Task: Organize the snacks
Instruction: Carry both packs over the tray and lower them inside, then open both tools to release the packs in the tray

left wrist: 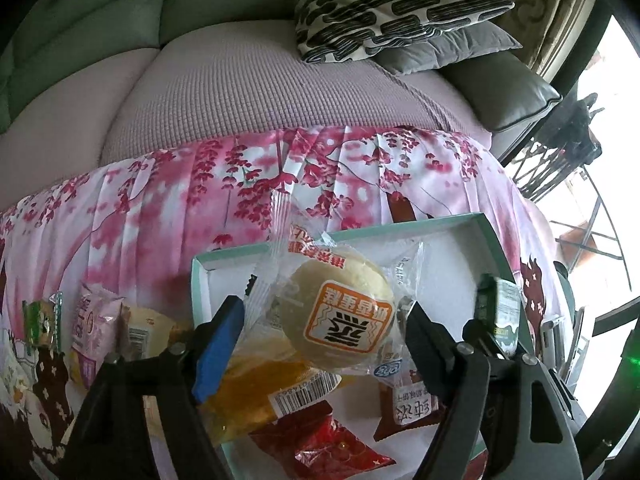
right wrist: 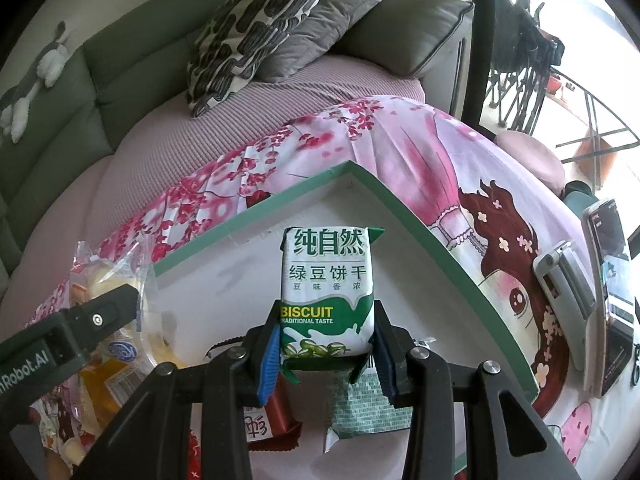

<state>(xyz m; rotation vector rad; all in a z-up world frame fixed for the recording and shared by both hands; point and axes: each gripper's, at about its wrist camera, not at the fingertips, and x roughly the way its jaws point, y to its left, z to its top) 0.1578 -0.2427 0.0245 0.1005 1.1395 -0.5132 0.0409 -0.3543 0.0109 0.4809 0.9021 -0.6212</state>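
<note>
At frame centre, your green-and-white biscuit packet (right wrist: 327, 296) reads "BISCUIT", "TRADITIONAL TASTE"; the black gripper arm (right wrist: 60, 344) at lower left reads "nRobot.AI".

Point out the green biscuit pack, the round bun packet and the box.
green biscuit pack (right wrist: 326, 280), right wrist view, printed front face.
round bun packet (left wrist: 340, 320), left wrist view, orange label.
box (right wrist: 420, 224), right wrist view, green rim.
</note>
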